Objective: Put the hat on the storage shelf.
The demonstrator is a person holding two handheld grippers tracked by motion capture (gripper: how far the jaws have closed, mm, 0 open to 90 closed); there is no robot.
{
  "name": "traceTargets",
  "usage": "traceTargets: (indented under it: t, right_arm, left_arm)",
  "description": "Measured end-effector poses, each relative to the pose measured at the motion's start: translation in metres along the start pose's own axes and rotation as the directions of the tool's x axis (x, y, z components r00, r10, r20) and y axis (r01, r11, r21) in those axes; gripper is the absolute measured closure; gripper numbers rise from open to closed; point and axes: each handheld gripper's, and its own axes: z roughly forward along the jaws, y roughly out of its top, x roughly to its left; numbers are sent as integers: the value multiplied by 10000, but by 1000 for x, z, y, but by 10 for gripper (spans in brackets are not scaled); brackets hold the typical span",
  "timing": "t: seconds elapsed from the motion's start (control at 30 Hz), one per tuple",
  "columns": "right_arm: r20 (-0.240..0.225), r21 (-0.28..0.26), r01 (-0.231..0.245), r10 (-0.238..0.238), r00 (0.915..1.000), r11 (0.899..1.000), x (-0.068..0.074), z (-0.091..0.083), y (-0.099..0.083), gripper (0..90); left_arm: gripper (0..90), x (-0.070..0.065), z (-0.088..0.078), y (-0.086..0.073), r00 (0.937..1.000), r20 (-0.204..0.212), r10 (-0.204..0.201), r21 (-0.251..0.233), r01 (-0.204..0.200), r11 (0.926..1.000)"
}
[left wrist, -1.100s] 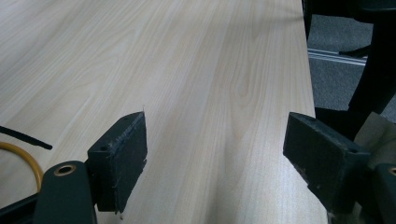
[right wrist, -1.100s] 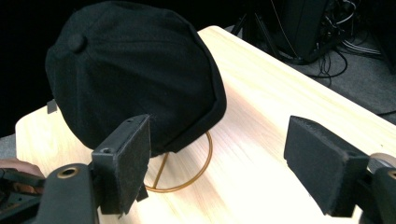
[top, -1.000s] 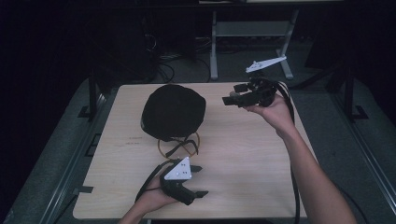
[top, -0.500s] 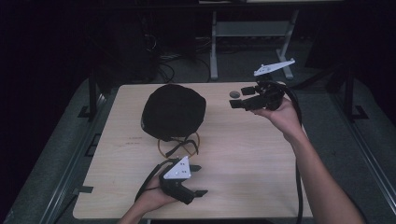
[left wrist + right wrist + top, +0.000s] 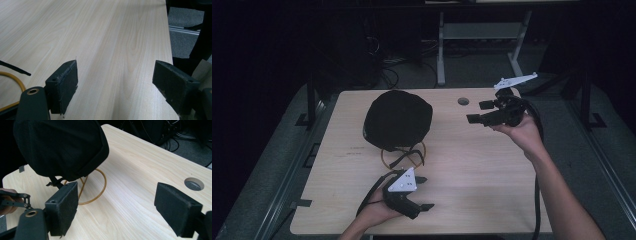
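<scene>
Reaching toward a black hat (image 5: 398,119) on its yellow wire stand (image 5: 403,155), the right gripper (image 5: 479,112) hangs above the far right of the wooden table (image 5: 492,170), jaws spread wide and empty.

The hat sits at the table's far centre, draped over the stand's upper part, with the wire ring showing beneath its near edge and a dark strap dangling inside the ring. In the right gripper view the hat (image 5: 60,147) lies ahead and to the left of the parted pads (image 5: 65,207), well apart from them. A clean pick-up would likely mean closing on the soft brim rather than the wire, then lifting straight up so the stand does not tip. Near the front edge, the left gripper (image 5: 424,192) rests low with its jaws apart, nothing between them.
</scene>
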Motion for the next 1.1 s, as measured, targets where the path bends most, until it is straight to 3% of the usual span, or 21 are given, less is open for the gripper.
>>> traceTargets:
  t: [1.1]
  right_arm:
    - [314,96,-929,926,9952,9956,-22,-17,-69,175]
  left_arm:
    - [199,0,1,-2,9999,-7,-137,25,137,9999]
